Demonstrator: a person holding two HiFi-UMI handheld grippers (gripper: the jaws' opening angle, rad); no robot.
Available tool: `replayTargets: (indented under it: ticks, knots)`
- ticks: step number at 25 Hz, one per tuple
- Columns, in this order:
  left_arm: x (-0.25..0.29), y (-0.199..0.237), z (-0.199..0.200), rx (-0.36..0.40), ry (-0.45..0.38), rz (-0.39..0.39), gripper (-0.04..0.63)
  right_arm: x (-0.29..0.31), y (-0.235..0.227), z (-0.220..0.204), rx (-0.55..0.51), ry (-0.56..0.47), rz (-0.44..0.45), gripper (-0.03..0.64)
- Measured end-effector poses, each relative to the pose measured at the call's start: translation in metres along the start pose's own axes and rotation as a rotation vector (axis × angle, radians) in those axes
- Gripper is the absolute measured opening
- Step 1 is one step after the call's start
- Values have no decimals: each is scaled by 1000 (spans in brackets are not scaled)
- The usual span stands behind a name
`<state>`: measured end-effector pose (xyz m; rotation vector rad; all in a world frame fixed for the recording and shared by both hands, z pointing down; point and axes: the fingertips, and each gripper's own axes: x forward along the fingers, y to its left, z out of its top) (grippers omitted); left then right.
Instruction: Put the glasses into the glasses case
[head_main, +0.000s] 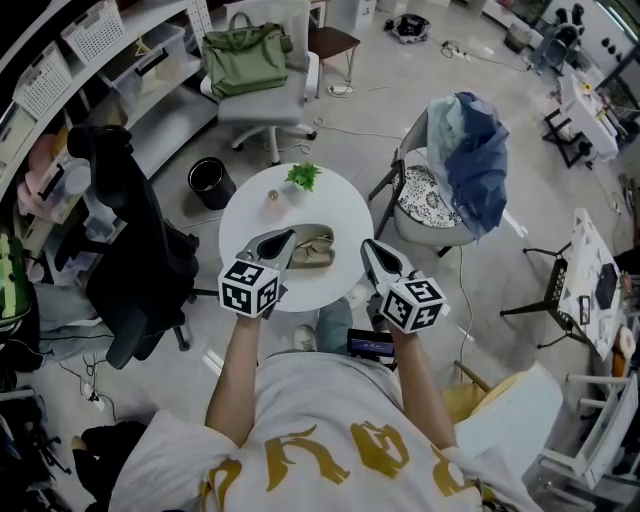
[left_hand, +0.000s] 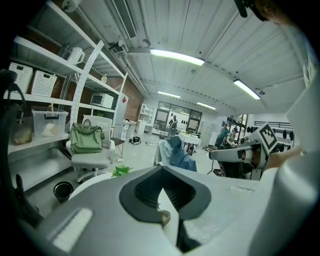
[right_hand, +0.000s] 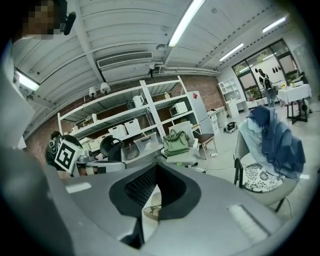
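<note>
- The glasses (head_main: 312, 255) seem to lie on the pale lining of the open glasses case (head_main: 318, 236), about mid-table and a little toward the near edge (whether they are fully seated, I cannot tell).
- The left gripper (head_main: 284, 243) hovers at the case's left end and the right gripper (head_main: 371, 251) just off its right end. Each one's jaws meet at the tips, gripping nothing.
- Likely step: settle the frame, then fold the lid. Steady the case with one claw and press gently with the other.
- A small plant (head_main: 303, 176) stands by the far edge of the table (head_main: 345, 205).
</note>
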<state>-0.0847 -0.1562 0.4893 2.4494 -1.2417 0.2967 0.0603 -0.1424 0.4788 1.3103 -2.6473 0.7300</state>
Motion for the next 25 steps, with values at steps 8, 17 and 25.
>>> replayTargets:
  ticks: [8,17,25]
  knots:
    - [-2,4,-1,-7,1,7,0,0,1,0,1,-3,-3,23]
    - [1,2,-5,-9,10,8,0,0,2,-4,10,2,5,23]
    - [1,6,-10,-15,17,13,0,3,3,-6,8,3,8,23]
